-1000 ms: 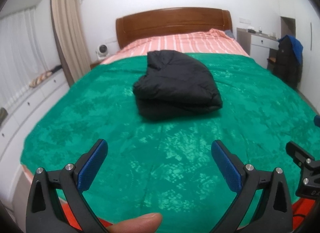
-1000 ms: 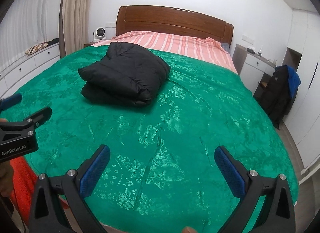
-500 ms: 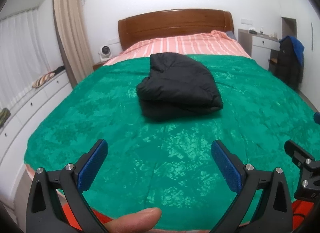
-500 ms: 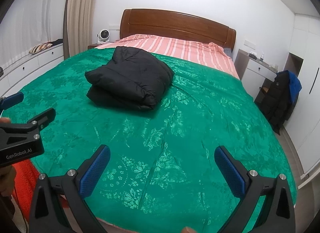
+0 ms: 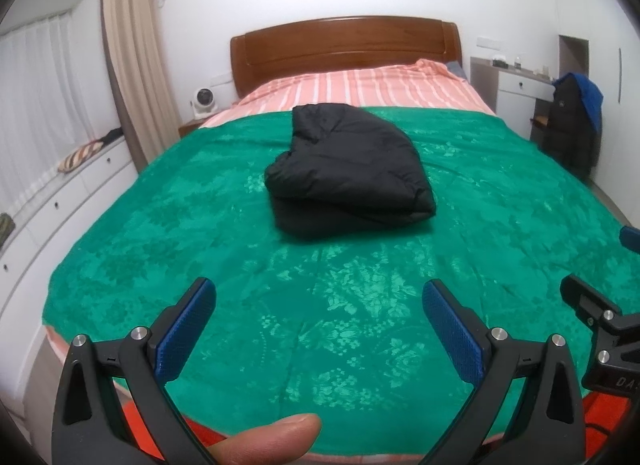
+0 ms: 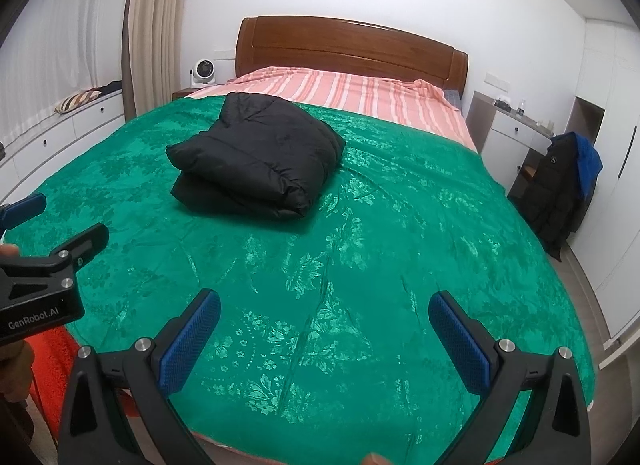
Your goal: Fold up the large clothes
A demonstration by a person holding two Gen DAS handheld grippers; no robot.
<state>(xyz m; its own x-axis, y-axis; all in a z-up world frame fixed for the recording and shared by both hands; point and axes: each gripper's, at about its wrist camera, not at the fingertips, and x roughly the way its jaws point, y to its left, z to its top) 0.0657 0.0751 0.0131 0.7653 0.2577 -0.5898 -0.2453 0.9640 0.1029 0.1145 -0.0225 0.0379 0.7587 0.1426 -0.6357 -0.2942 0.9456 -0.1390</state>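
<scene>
Jacket: puffy black padded jacket [image 5: 348, 169] folded mid green bedspread [image 5: 360, 305] | left gripper [image 5: 316, 305], right gripper [image 6: 324, 317] fingers apart, empty, near foot edge | risk: puffy layers may spring open

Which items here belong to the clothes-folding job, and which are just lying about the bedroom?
Job:
folded black puffer jacket
green patterned bedspread
open left claw
open right claw

Lying about:
small white fan
dark coat draped over a chair
striped cushion
</scene>
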